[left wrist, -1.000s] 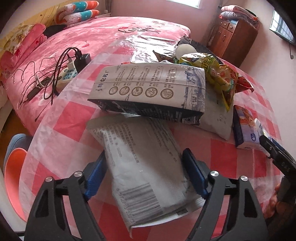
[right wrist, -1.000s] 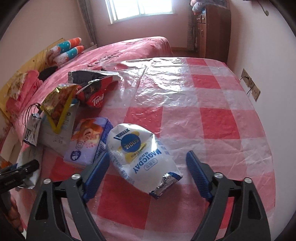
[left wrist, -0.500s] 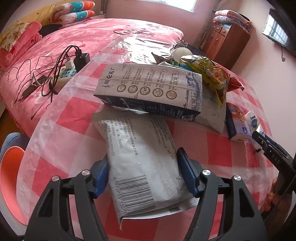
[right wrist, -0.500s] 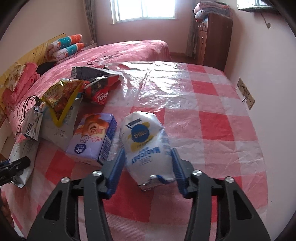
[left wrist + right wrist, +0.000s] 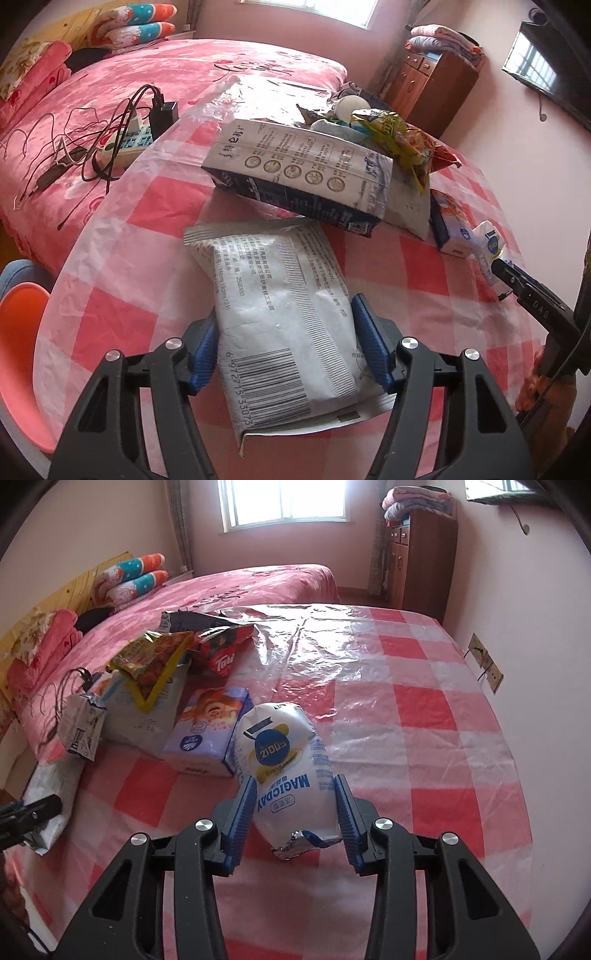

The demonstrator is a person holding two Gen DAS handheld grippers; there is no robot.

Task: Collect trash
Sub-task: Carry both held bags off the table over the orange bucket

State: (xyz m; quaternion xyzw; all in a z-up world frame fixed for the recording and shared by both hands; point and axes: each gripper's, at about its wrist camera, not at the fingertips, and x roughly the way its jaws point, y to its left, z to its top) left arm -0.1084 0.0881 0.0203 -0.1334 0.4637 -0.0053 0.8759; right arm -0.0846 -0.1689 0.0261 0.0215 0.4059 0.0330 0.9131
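My left gripper [image 5: 284, 345] clamps the flat silver-white foil packet with a barcode [image 5: 280, 317]; both blue pads [image 5: 369, 347] press its long edges, jaws roughly half spread. The packet lies on the red-and-white checked plastic tablecloth [image 5: 122, 295], its far end just below the grey-and-navy printed carton bag [image 5: 303, 173]. My right gripper [image 5: 295, 812] pinches the puffy white MAGICDAY pouch with blue logo [image 5: 284, 768], pads touching both sides, jaws narrowed around it. The pouch sits on the cloth, touching the purple tissue pack [image 5: 210, 731] on its left. Behind: yellow crumpled snack bag [image 5: 155, 664], red snack wrapper [image 5: 221, 653]. A white power strip with black cables [image 5: 125, 140] lies on the pink bedspread [image 5: 92, 92].
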